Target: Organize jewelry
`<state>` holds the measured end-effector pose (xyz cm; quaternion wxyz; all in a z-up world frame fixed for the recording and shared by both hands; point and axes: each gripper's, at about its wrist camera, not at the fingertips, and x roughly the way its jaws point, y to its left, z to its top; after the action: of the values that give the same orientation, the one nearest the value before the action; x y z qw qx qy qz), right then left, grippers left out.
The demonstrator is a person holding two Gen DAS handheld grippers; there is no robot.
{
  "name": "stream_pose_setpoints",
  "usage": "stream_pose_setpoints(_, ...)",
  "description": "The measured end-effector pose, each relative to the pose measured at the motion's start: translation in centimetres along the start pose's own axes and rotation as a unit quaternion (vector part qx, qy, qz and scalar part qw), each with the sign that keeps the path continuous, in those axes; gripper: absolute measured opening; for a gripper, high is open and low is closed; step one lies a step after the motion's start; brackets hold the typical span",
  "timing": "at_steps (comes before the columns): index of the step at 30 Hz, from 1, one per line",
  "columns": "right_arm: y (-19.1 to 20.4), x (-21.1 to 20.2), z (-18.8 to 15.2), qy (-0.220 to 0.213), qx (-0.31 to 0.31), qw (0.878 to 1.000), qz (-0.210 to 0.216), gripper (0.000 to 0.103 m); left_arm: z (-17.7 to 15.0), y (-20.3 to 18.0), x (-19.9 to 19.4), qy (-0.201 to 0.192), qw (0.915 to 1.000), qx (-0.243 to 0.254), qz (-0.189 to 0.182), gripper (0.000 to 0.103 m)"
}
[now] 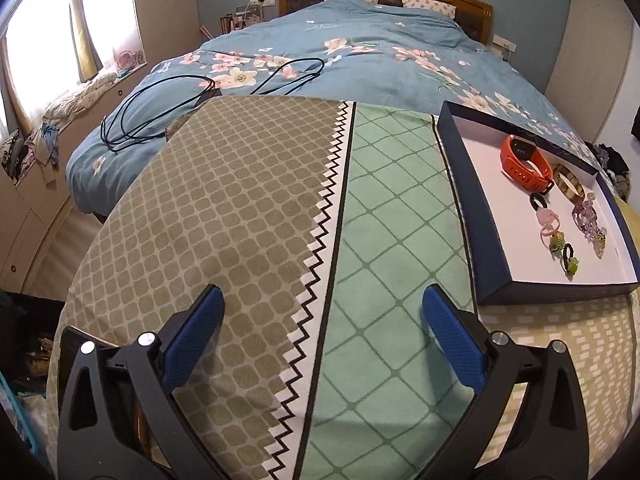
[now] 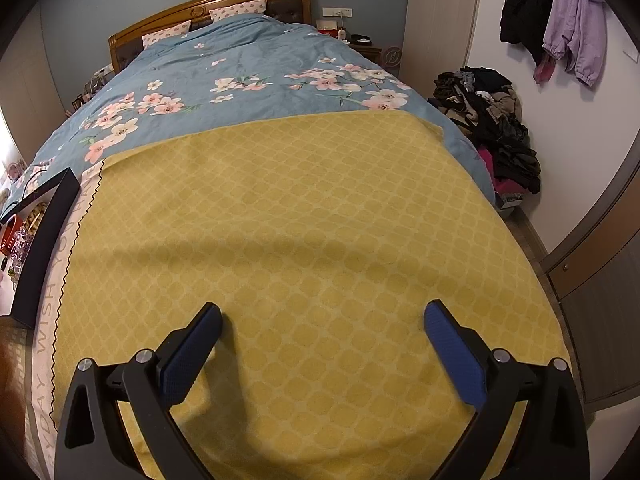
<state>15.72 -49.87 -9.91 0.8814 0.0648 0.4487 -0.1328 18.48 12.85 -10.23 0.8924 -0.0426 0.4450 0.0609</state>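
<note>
Right now both tools hang idle over the bed, and nothing is held. Starting at the left of the left wrist view, a black cable (image 1: pixel 160 108) lies looped on the blue floral quilt (image 1: pixel 360 52) in the upper left of the frame. Below it spreads the patterned blanket (image 1: pixel 224 208), bare cloth that gives plenty of room for moving. The left hand-held gripper (image 1: pixel 322 306) sits at the bottom of the frame with its blue pads spread wide apart, over the zigzag seam.

Further right, in the upper right of that frame, is the shallow dark box (image 1: pixel 460 200) with a white floor. The jewelry is all in there: an orange watch band (image 1: pixel 524 162), a brown bangle (image 1: pixel 568 182) just beside it, a small black ring (image 1: pixel 538 201), a pink ring (image 1: pixel 548 224), a purple bead bracelet (image 1: pixel 588 218) and small green pieces (image 1: pixel 562 250) nearer the front wall.

In my judgement the sorting is barely begun, since the pieces lie clustered close together. To do it well, come in over the box's low wall from above, take one piece at a time, and pinch a band across its rim so the neighbours are not dragged.

In the right wrist view the box wall (image 2: pixel 48 232) shows only at the far left edge. The right hand-held gripper (image 2: pixel 322 322) is likewise spread open over the yellow blanket (image 2: pixel 320 220), which is free cloth. Clothes (image 2: pixel 492 128) are heaped on the floor at upper right, beyond the bed's edge.
</note>
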Motion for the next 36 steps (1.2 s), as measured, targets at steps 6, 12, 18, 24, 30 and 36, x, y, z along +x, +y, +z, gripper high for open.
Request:
stream_pose_setpoints(6, 0.0, 0.01, 0.0, 0.0, 0.0, 1.0, 0.0, 0.098, 0.07, -0.09, 0.39, 0.004, 1.0, 0.004, 0.007, 0.097)
stream_pose_setpoints(12, 0.1, 0.02, 0.03, 0.0, 0.0, 1.0, 0.0, 0.098, 0.08, -0.25, 0.35, 0.003, 1.0, 0.0, 0.003, 0.097)
stream_pose_setpoints(18, 0.12, 0.03, 0.05, 0.0, 0.0, 1.0, 0.0, 0.098, 0.04, -0.45, 0.31, 0.004, 1.0, 0.002, 0.006, 0.097)
stream_pose_setpoints(24, 0.11, 0.03, 0.06, 0.0, 0.0, 1.0, 0.0, 0.098, 0.04, -0.45, 0.33, 0.004, 1.0, 0.001, 0.005, 0.097)
stream_pose_setpoints(30, 0.1, 0.03, 0.07, 0.0, 0.0, 1.0, 0.0, 0.098, 0.01, -0.4, 0.29, 0.004, 1.0, 0.003, 0.008, 0.097)
stream_pose_setpoints(36, 0.08, 0.03, 0.06, 0.0, 0.0, 1.0, 0.0, 0.098, 0.0, -0.42, 0.29, 0.004, 1.0, 0.003, 0.008, 0.097)
